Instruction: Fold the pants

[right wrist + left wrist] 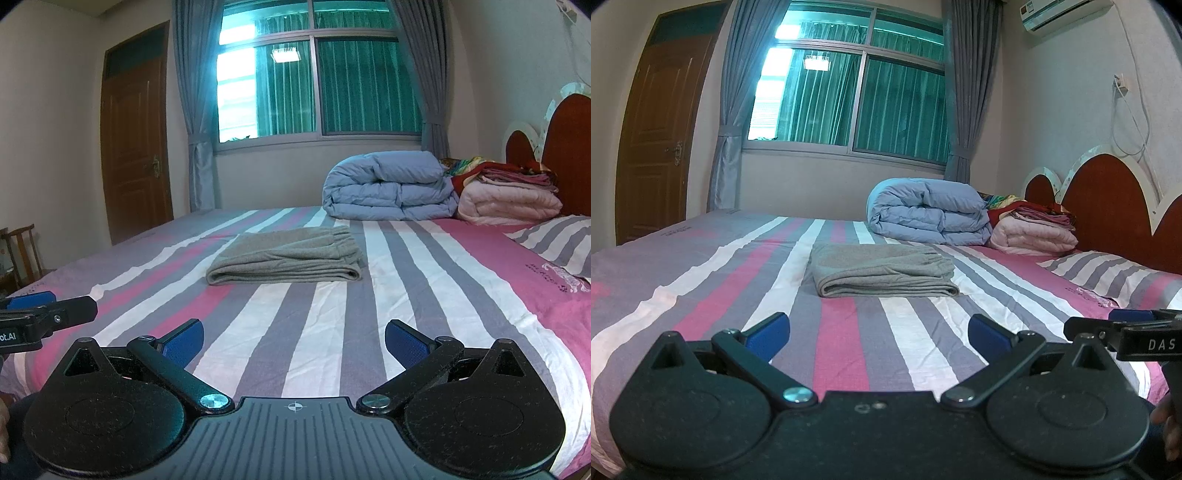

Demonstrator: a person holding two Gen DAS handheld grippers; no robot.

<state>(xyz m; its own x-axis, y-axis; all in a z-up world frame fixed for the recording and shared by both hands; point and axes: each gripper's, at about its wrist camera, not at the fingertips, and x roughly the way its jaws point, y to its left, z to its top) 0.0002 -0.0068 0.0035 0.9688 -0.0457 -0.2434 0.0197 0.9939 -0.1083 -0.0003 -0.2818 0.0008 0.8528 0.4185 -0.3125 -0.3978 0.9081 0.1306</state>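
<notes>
Both grippers, left gripper point(879, 328) and right gripper point(294, 338), hover level over the striped bedsheet point(424, 266), jaws wide apart, empty. Grey knit pants point(882, 271) lie folded mid-bed, a soft rectangle.

A striped bed point(701, 280) in pink, grey and white fills the room. At its far side sits a rolled blue duvet point(927, 210), touching a pink folded quilt point(1034, 236) beside the red headboard point(1108, 199). Behind, a curtained window point(849, 96), a brown door point(661, 122), and an air conditioner point(1067, 14) high on the wall.
</notes>
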